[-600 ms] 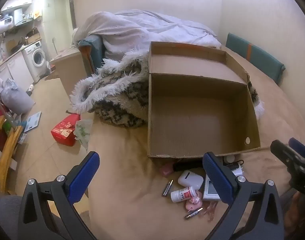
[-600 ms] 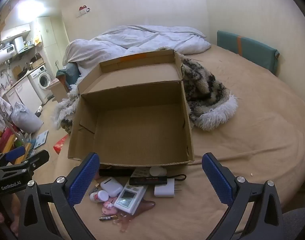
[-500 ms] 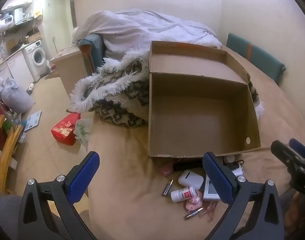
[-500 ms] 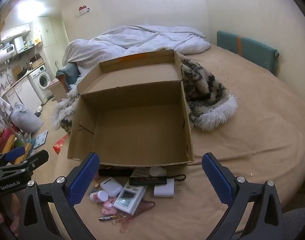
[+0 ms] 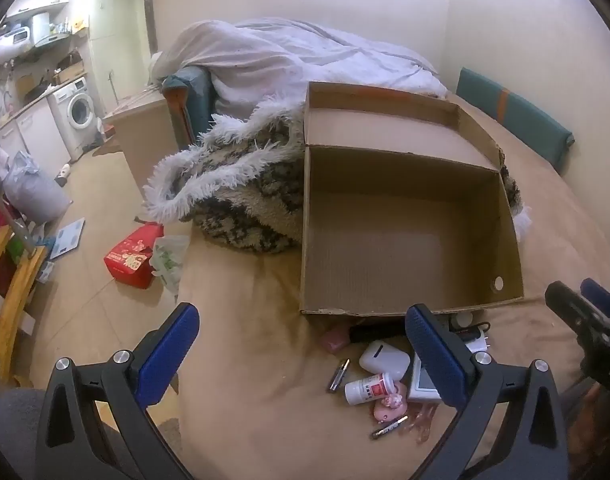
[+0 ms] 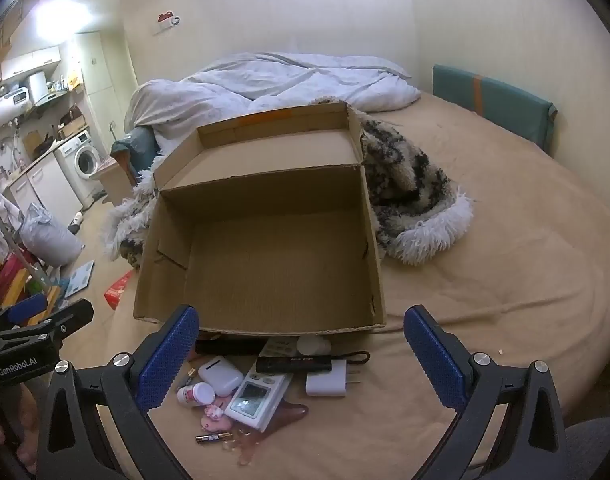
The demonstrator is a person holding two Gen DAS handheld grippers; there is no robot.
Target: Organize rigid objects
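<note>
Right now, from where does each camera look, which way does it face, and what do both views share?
Left wrist: sits on the left gripper, looks forward and down at the box from its left side; own open blue fingers show, with the right gripper at the right edge.
Right wrist: sits on the right gripper, faces the box almost straight on; own open fingers show, with the left gripper at the left edge.
Shared: the empty box, the earbud case, the small bottle, the bed.
</note>
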